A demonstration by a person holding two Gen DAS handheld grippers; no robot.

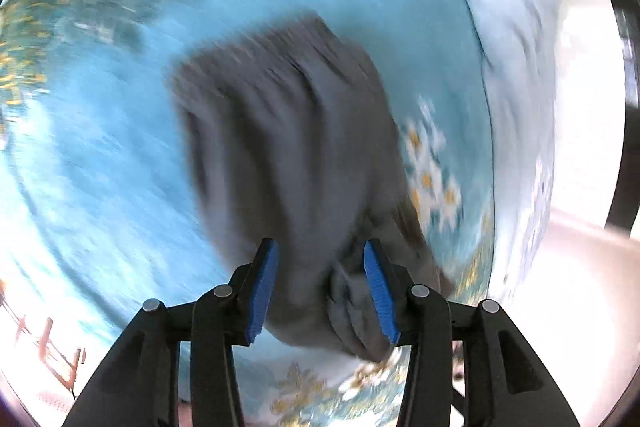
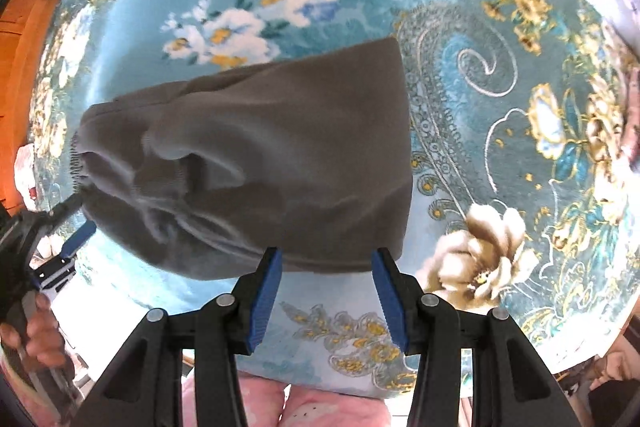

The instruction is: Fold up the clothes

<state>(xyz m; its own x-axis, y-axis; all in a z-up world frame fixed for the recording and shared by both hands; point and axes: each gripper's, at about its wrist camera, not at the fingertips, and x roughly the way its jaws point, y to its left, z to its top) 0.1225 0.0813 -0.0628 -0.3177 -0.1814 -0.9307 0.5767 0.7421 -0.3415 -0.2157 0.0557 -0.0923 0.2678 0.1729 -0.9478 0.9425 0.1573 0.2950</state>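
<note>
Garment (image 2: pixel 256 163): grey, folded into a rumpled bundle, lying on the blue floral blanket (image 2: pixel 460 99).
Left claw (image 1: pixel 320 285): jaws wide, blue pads either side of the garment's near bunched end, not clamped; this view is motion-blurred.
Right claw (image 2: pixel 326 291): jaws wide, holding nothing, at the garment's near edge.
Pale sheet (image 1: pixel 516 67): beside the blanket.

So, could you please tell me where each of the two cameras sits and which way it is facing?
Left wrist: sits on the left gripper, looking down along its open jaws at the grey garment on the floral blanket; heavily blurred.
Right wrist: sits on the right gripper, jaws open just short of the garment's near edge; the left gripper and the hand holding it show at lower left.
Shared: the garment and the blanket.
</note>
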